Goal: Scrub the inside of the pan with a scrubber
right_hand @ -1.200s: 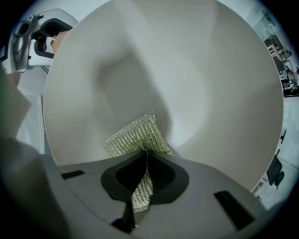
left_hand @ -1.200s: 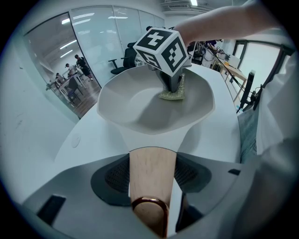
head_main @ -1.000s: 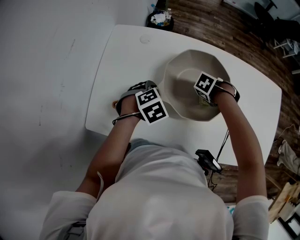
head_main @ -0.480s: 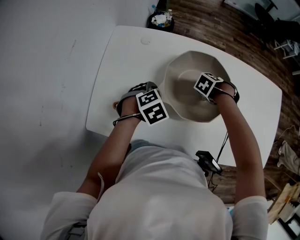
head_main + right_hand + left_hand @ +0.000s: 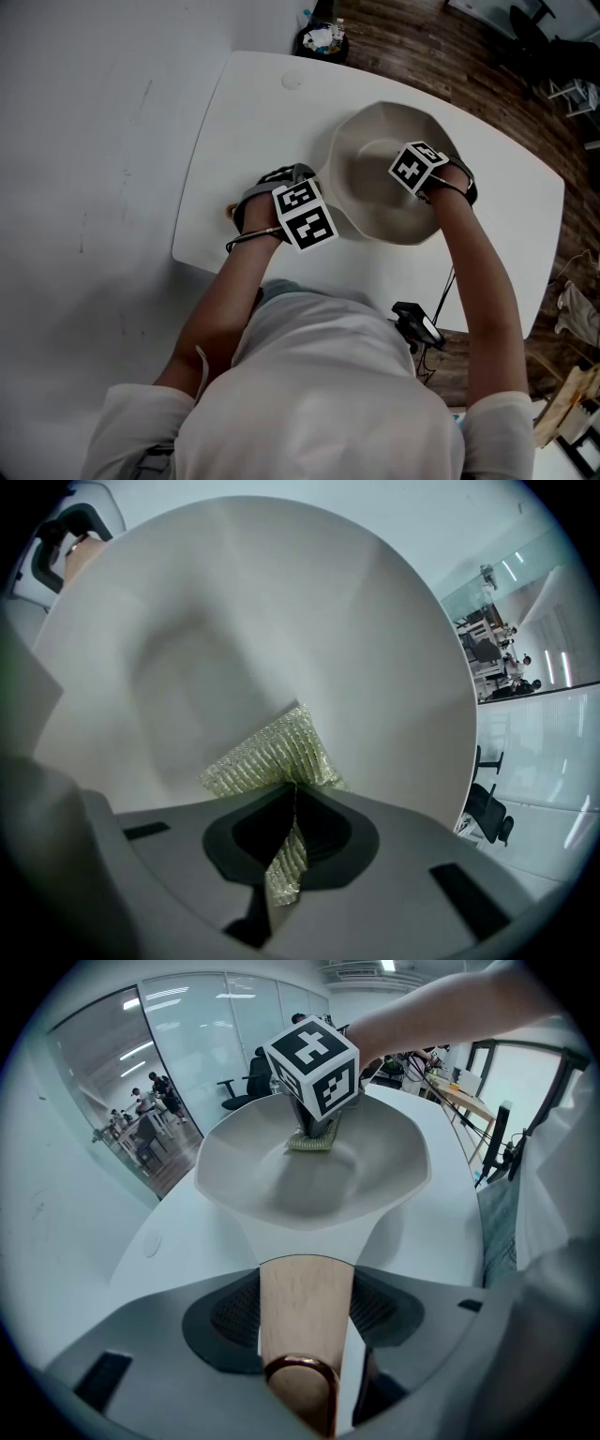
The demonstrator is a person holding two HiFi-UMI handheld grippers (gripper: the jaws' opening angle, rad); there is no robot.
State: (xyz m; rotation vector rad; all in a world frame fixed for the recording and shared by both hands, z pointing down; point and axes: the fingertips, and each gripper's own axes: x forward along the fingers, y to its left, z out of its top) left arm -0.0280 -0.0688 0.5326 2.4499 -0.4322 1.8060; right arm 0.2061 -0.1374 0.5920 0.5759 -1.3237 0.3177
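Inside the pan [image 5: 361, 180], right gripper [image 5: 292, 797] clamps scrubber [image 5: 270, 752], likely on its wall; left gripper [image 5: 307, 1283] clamps handle [image 5: 305, 1321].

Scrubber [image 5: 267, 752] partly hidden, seemingly within tool [image 5: 292, 789]

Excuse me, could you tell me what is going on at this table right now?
A person is scrubbing a pale pan on the white table with two handheld grippers. The left gripper is shut on the pan's wooden handle, steadying it. The right gripper is shut on a yellow-green mesh scrubber, pressed against the pan's inner wall.
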